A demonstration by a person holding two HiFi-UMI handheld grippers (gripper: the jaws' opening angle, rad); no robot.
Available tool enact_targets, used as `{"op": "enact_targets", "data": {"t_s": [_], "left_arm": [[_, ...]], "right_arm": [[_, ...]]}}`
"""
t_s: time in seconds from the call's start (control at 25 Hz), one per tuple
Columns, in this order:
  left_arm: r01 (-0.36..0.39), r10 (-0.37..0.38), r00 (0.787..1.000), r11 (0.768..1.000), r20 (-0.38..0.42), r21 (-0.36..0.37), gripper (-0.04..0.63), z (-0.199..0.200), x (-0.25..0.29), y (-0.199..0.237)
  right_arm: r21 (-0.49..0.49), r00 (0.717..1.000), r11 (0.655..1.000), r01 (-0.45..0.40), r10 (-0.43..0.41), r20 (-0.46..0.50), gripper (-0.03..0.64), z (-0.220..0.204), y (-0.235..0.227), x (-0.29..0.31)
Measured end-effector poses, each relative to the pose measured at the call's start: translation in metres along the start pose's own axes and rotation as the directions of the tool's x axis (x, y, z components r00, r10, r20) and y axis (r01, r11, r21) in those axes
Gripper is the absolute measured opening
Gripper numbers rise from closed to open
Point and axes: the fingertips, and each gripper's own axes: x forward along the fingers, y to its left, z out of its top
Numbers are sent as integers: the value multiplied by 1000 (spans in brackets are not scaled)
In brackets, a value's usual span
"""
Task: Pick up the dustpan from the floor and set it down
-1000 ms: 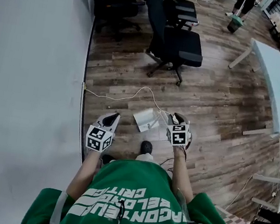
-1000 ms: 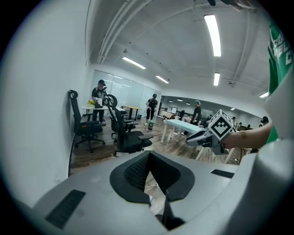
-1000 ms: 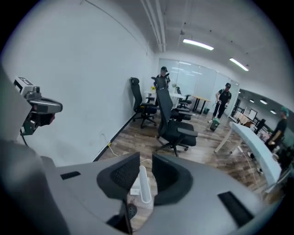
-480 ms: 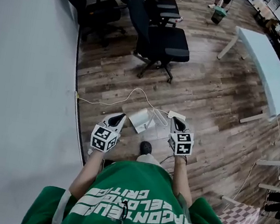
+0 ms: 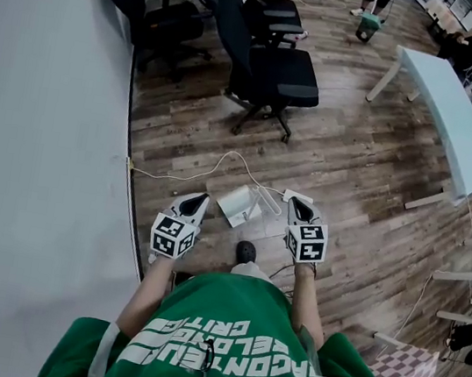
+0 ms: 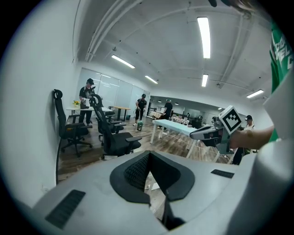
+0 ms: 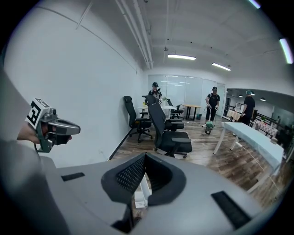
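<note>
Starting nearest the operator, the left gripper [image 5: 200, 197] and the right gripper [image 5: 297, 203] were held side by side, both pointing toward 12 o'clock in the head view. Each gripper's own view showed its jaws brought together at the tips, with nothing clamped between them. The dustpan [image 5: 239, 203] lay on the floor [image 5: 362, 177] between the two, at 3 o'clock from the left gripper and 9 o'clock from the right gripper. Its pale body sat closer to the left gripper. A slender pale part, judged to be the handle, ran toward 3 o'clock, near the right gripper, so the long axis appeared to lie roughly 9-to-3. Either gripper would need its jaws parted before a grasp. Beyond, at 12 o'clock, stood an office chair [image 5: 278, 66].
</note>
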Motion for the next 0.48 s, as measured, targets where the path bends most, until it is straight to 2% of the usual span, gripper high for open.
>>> {"op": "enact_targets", "data": {"t_s": [0.28,0.48], "left_arm": [[0,1,1000,1000,7,-12,-3,4,2,2],[38,-38,999,999,4,-33,-3,-2,1,0]], "right_arm": [[8,1000,1000,-5,5,-3,9,3,-2,4],[14,1000,1000,-14,14,-12,8,-3,4,8]]}}
